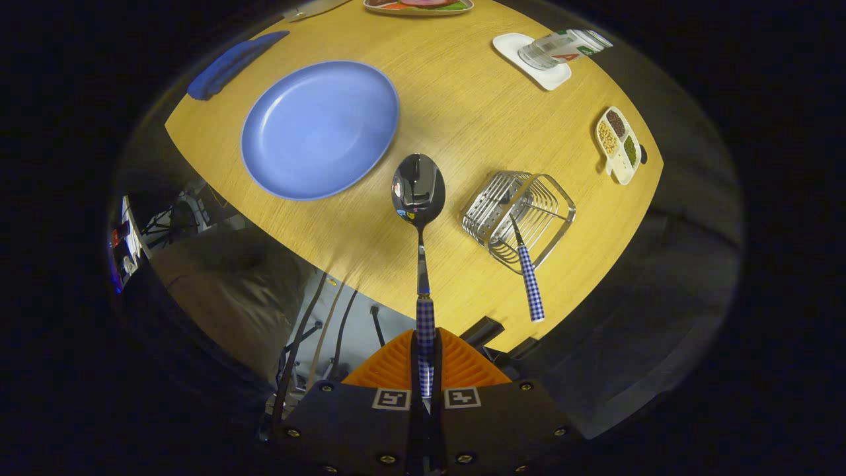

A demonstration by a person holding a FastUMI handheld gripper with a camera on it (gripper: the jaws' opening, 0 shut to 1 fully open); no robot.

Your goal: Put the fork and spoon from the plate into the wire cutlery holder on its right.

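Observation:
My gripper (425, 360) is shut on the checked handle of the spoon (419, 198), whose shiny bowl points straight ahead, high above the wooden table (462, 112). The blue plate (320, 129) lies bare beyond the fingers to the left. To the right of the spoon stands the wire cutlery holder (519, 218). The fork (527, 271) stands in it, tines down, and its checked handle sticks out toward me.
A white coaster with a tipped jar (558, 51) sits at the far right. A small divided dish of beans (619, 145) lies near the right edge. A blue cloth (231, 63) is at the far left. Cables and a dark seat (231, 291) lie below the table's near edge.

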